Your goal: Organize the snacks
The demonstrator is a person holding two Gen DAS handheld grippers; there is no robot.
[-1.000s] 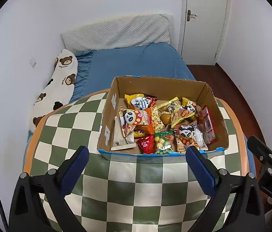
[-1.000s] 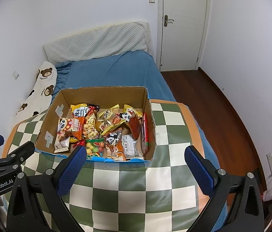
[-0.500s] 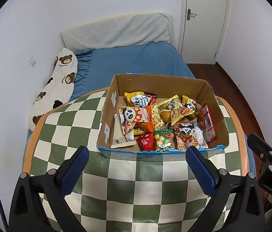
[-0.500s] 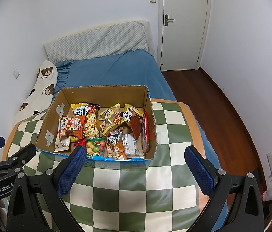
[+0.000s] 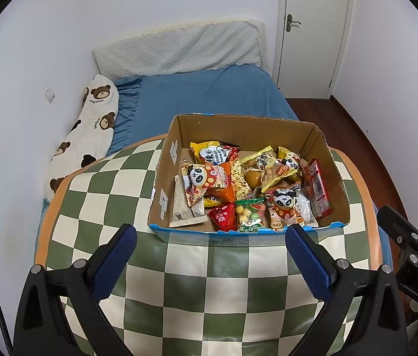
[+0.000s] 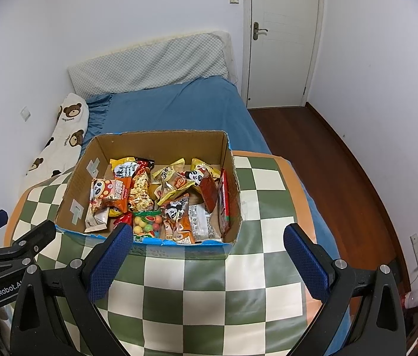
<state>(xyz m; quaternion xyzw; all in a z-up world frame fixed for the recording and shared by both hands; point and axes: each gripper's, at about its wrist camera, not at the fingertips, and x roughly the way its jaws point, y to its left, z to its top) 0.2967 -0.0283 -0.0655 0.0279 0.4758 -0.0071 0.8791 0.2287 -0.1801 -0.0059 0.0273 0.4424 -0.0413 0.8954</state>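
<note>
Both the left tool point(image 5: 209, 243) and right tool point(image 6: 208, 241) hover spread and empty before the cardboard box point(image 5: 247, 129) on the checkered counter point(image 5: 105, 207), where the snack packets point(image 5: 250, 190) lie heaped, fitting either a sorting start or finished packing.

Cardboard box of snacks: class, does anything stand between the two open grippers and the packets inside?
Only the cardboard box's own low front wall. Both the left gripper and right gripper are open above the checkered tablecloth, with nothing else between.

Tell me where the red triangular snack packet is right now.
In the left wrist view, the red triangular packet lies inside the cardboard box, against its near wall, between the beige wrapper and the bag of colourful candy balls.
</note>
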